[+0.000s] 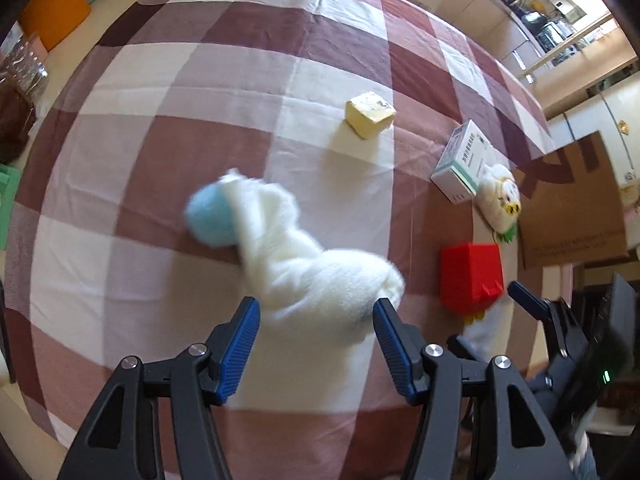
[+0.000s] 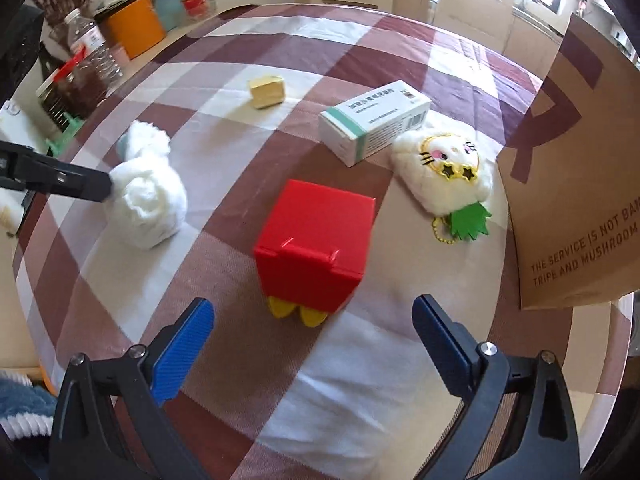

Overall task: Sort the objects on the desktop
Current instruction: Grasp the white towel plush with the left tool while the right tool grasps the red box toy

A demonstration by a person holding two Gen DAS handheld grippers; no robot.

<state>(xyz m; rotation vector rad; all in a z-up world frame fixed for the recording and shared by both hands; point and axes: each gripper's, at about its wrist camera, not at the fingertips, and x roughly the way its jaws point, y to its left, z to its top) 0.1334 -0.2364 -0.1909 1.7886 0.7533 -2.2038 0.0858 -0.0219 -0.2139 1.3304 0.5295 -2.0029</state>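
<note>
A white fluffy plush [image 1: 304,264] with a pale blue end lies blurred on the checked tablecloth [image 1: 200,80]. Its near end sits between the fingertips of my left gripper [image 1: 318,312], whose jaws are apart and not clamped on it. In the right wrist view a black finger [image 2: 76,180] of that gripper touches the plush [image 2: 148,196]. My right gripper [image 2: 312,312] is open just in front of a red box [image 2: 316,236] with yellow feet, holding nothing. Further back lie a yellow cube [image 2: 267,90], a white-and-green carton [image 2: 374,120] and a white cat plush keychain [image 2: 440,168].
A brown paper bag [image 2: 580,180] stands at the table's right edge beside the cat plush. Along the far left edge are an orange container [image 2: 134,26], a plastic bottle [image 2: 94,52] and a dark jar [image 2: 76,88]. The red box [image 1: 470,276] sits right of the left gripper.
</note>
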